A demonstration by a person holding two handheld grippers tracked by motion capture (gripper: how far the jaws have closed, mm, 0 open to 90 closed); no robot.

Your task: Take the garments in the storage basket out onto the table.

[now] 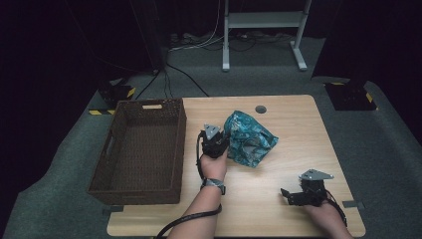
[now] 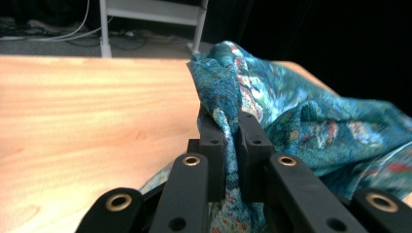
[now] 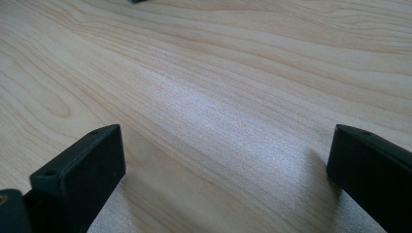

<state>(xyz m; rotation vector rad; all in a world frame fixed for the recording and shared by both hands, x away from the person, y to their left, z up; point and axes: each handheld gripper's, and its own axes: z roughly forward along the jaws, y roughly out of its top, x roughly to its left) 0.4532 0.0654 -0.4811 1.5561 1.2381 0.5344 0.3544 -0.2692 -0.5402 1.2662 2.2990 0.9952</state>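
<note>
With the left gripper (image 2: 232, 145) clamped on the teal cloth (image 1: 249, 139) at frame centre, lift gently toward the basket (image 1: 119, 149) at left, right gripper (image 3: 223, 165) jaws apart

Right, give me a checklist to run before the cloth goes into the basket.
1. Left gripper shut on the cloth: ok, a fold is pinched between its jaws in the left gripper view.
2. Grip takes the whole cloth: not ok, just one fold is held; the rest lies bunched on the table.
3. Basket ready to receive: ok, it looks empty and stands left of the cloth.
4. Right gripper out of the way: ok, jaws open over bare table, apart from the cloth.
5. Cloth free of snags underneath: cannot tell, its underside is hidden.
</note>
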